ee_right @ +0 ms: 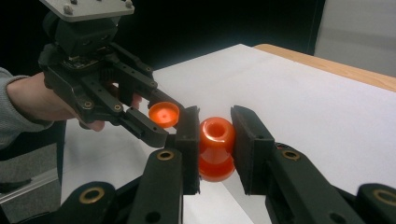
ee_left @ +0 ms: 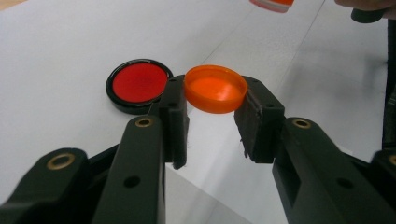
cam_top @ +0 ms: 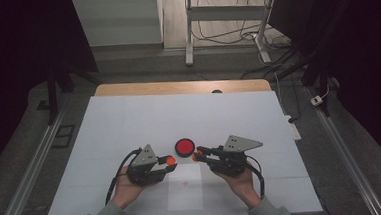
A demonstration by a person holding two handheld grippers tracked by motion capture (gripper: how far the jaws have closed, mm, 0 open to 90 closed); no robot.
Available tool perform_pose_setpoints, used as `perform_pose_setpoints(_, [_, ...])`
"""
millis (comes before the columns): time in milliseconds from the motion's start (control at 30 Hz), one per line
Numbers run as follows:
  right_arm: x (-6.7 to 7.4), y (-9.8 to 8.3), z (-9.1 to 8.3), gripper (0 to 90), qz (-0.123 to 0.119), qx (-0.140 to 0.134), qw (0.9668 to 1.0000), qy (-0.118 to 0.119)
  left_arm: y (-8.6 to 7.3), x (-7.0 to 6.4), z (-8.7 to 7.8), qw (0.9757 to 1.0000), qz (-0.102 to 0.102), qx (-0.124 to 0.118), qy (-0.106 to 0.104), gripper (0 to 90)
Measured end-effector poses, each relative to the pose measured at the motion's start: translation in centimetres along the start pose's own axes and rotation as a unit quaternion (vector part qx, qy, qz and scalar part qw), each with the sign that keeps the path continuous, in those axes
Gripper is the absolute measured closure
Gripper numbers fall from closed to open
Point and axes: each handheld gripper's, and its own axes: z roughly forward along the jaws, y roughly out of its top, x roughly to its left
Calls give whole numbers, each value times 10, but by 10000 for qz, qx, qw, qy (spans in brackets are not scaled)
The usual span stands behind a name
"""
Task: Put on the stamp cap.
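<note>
Above the white surface (cam_top: 129, 126), the left claw (ee_left: 215, 109) pinches an orange cap (ee_left: 215, 88) off the small orange bottle (ee_right: 216, 147) pinched by the right claw (ee_right: 215, 140), so setting the cap down seems next.

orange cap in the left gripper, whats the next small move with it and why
Probably bring the orange cap across to the open mouth of the orange bottle and line it up. The left gripper is shut on the cap, hollow side showing, the right gripper is shut on the bottle's neck, and a gap separates the two. The red disc lies untouched on the table.
</note>
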Motion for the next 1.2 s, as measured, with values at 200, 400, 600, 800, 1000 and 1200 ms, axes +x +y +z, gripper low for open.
perform_pose_setpoints(200, [0,0,0,720,-4,-17,10000,-7,5,-3,7,10000,37,18,-66,648])
perform_pose_setpoints(400, [0,0,0,720,-9,-12,10000,3,8,-5,13,9999,59,32,-106,649])
perform_pose_setpoints(600, [0,0,0,720,-17,-15,10000,7,11,-8,18,9998,85,34,-171,648])
perform_pose_setpoints(800, [1,0,1,720,-18,-13,10000,8,13,-12,24,9996,132,65,-223,648])
perform_pose_setpoints(1000, [0,0,1,719,-28,-13,10000,-3,15,-13,28,9996,135,84,-247,648])
perform_pose_setpoints(1200, [1,0,1,719,-50,-29,10000,-11,16,-13,32,9995,150,101,-268,648])
